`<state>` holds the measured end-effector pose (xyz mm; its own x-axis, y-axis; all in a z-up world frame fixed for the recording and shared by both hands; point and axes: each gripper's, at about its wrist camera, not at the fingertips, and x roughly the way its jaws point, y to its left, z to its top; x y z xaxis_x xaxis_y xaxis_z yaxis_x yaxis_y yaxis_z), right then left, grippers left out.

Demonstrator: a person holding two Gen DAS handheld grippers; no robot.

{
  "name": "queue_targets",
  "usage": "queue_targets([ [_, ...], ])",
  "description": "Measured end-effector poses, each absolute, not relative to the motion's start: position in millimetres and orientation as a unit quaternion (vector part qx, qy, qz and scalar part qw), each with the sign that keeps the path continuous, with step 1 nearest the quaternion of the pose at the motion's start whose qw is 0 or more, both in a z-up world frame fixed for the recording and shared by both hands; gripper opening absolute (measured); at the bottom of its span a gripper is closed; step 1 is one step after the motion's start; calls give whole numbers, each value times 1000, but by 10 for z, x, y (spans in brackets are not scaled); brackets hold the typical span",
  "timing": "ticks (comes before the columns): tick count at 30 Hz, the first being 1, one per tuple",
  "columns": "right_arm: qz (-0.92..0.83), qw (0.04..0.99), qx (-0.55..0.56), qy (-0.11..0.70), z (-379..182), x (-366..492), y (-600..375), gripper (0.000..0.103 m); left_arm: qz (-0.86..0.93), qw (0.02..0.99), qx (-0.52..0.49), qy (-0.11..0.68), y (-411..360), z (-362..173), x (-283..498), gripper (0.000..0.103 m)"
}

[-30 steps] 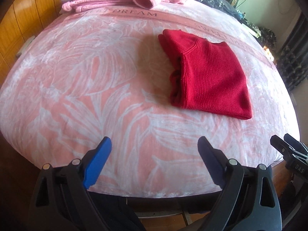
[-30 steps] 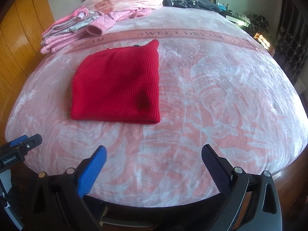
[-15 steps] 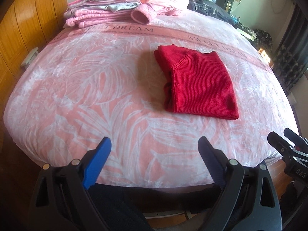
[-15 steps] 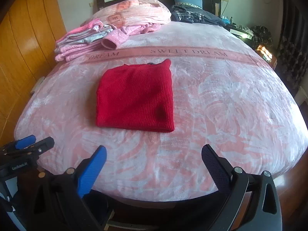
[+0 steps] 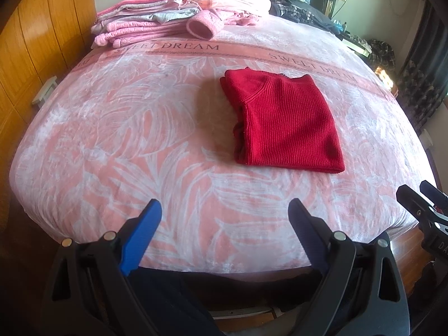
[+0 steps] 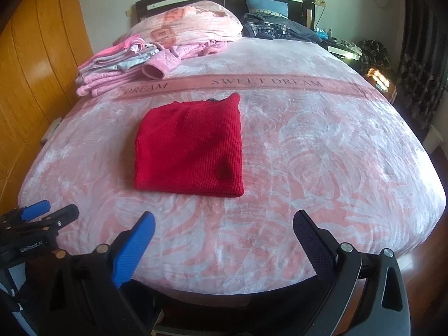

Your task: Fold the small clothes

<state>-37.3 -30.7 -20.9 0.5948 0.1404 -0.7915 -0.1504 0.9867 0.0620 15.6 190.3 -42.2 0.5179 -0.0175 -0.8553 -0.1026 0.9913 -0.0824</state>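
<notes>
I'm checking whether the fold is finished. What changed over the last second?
Both grippers, left and right, drew back from the bed, open and empty. The red sweater stayed folded in place; the pink clothes pile is untouched.

The pink blanket [image 6: 322, 145] carries a darker band [image 6: 280, 82] across its width, printed with the words "SWEET DREAM" in dark capitals; in the right wrist view the phrase reads whole at the middle of the band, and to its left only "DREAM" shows beside the stack of pink clothes [image 6: 112, 70]. In the left wrist view the same band [image 5: 240, 51] reads "SWEET DREAM" twice, once just below the stack and once further right. The left gripper [image 6: 42, 214], seen at the edge of the right wrist view, bears a small white label reading "GenRobot.AI". On the right gripper [image 5: 420, 198], at the edge of the left wrist view, white letters begin "DA" and are cut off.
</notes>
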Motion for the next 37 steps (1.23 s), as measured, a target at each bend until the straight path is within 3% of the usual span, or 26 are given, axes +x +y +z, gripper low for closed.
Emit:
queue_targets([
  [37, 71, 884, 12, 462, -409, -260, -357, 99, 31, 864, -46, 500, 1830, -535, 258, 91],
])
